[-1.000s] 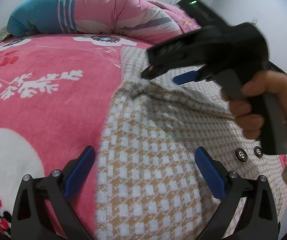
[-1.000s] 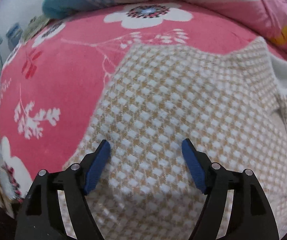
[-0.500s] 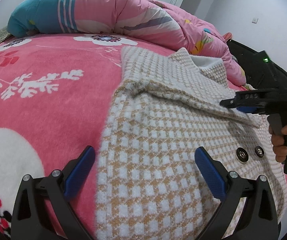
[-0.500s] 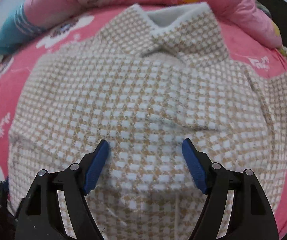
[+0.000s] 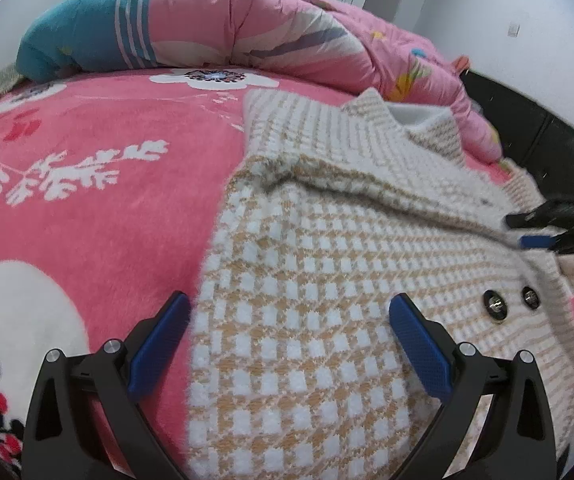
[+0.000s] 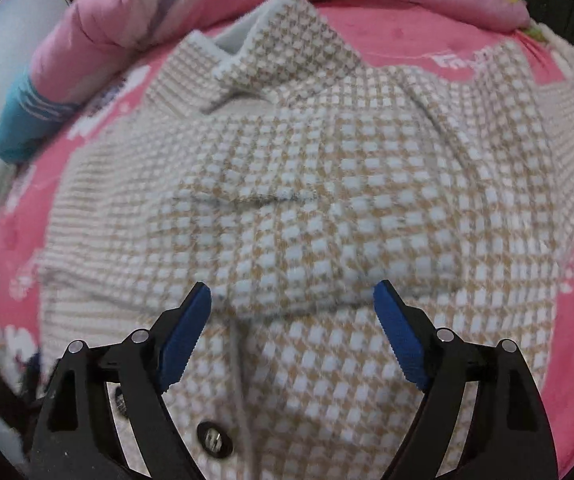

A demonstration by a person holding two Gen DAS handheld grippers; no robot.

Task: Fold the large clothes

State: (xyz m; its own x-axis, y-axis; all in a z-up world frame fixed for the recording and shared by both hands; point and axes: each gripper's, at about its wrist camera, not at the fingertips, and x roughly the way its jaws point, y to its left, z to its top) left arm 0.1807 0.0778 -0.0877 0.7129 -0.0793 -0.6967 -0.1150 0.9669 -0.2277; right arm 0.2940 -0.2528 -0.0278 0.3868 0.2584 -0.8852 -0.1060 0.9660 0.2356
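A tan-and-white checked coat (image 5: 327, 272) lies spread on the pink bed, collar (image 6: 271, 40) at the far end, one sleeve folded across its front (image 6: 287, 216). Dark buttons (image 5: 495, 305) sit near its right edge. My left gripper (image 5: 287, 332) is open and empty, low over the coat's left hem edge. My right gripper (image 6: 293, 312) is open and empty, hovering over the coat's front by the folded sleeve cuff. In the left wrist view it shows at the coat's right edge (image 5: 535, 232).
A pink floral blanket (image 5: 87, 208) covers the bed. A rolled pink and blue quilt (image 5: 215, 28) lies along the far side. A dark headboard or furniture edge (image 5: 527, 120) stands at the right, with white wall behind.
My right gripper has swung from the coat's far left shoulder to its right edge, staying open. The sleeve now lies folded across the coat. My left gripper has not moved.
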